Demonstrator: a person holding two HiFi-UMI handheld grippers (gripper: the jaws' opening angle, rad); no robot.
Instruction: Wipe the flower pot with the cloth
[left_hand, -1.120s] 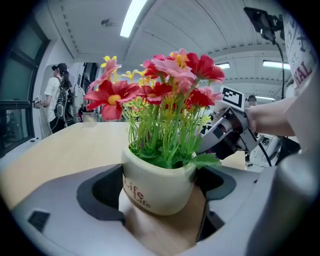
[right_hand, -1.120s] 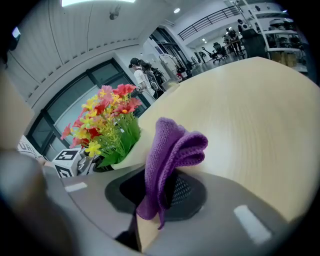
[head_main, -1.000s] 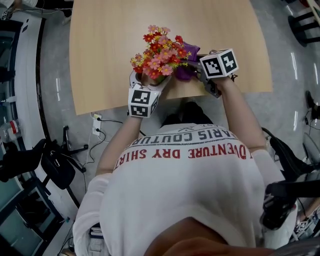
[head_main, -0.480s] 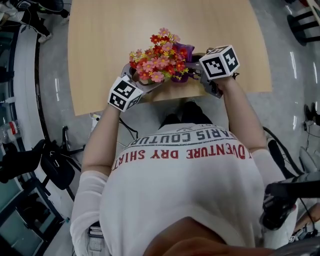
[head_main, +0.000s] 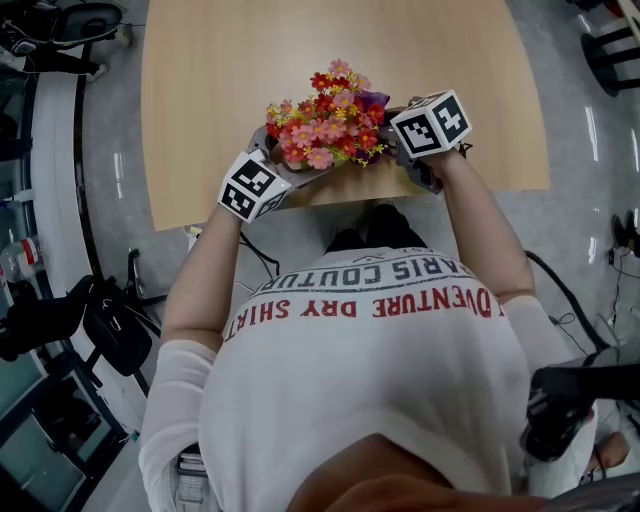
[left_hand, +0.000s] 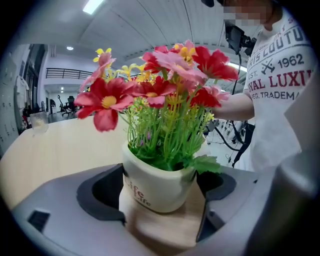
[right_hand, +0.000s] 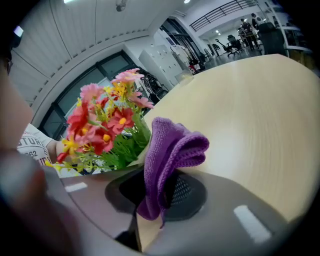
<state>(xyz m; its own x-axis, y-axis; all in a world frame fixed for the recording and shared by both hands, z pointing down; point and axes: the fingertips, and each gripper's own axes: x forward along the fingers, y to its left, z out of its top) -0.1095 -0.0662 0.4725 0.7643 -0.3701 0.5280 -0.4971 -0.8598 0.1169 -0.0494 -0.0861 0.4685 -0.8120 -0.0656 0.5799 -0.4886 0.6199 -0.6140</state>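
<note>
- Head view: my left gripper (head_main: 266, 160) and right gripper (head_main: 398, 140) sit at the near edge of the desk (head_main: 220, 70). Between them is a bunch of red, pink and yellow flowers (head_main: 325, 120).
- Left gripper view: my jaws are closed against the two sides of the white flower pot (left_hand: 157, 187). It stands upright between them, with the wood of the desk showing beneath it.
- Right gripper view: my jaws pinch the purple cloth (right_hand: 167, 150). Its folded top sticks up just beside the flowers.
</note>
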